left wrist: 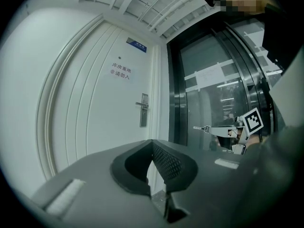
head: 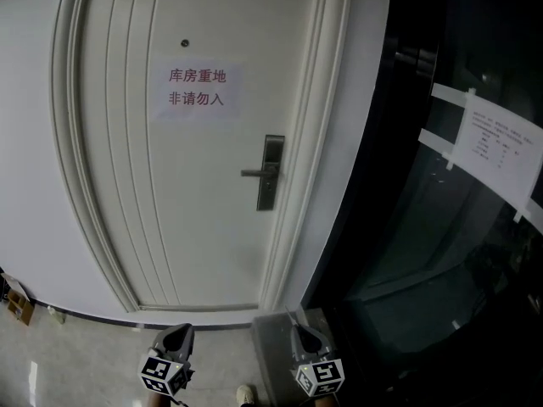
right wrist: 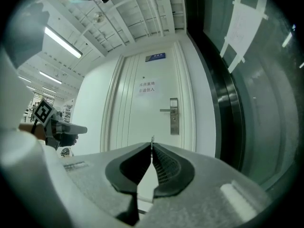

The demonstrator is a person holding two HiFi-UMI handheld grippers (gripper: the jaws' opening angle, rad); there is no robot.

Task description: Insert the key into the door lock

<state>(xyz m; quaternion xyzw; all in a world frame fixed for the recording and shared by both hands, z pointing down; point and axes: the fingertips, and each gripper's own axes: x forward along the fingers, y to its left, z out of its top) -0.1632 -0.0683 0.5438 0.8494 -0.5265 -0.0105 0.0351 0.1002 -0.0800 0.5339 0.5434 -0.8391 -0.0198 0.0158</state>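
Observation:
A white door (head: 195,185) stands ahead with a steel lock plate and lever handle (head: 270,172) at its right side. Both grippers sit low in the head view, well short of the door. My right gripper (right wrist: 152,144) is shut on a thin key (right wrist: 152,139) whose tip pokes out past the jaws, level with the lock plate (right wrist: 174,116) and a little left of it. The left gripper view shows that key (left wrist: 198,128) sticking out of the right gripper toward the door. My left gripper (left wrist: 152,143) is shut with nothing in it; the lock plate (left wrist: 143,110) lies far beyond.
A paper sign (head: 197,87) is stuck on the door's upper half. A dark glass door (head: 441,227) with a taped notice (head: 496,147) stands to the right. A cardboard box (head: 17,299) sits on the floor at far left.

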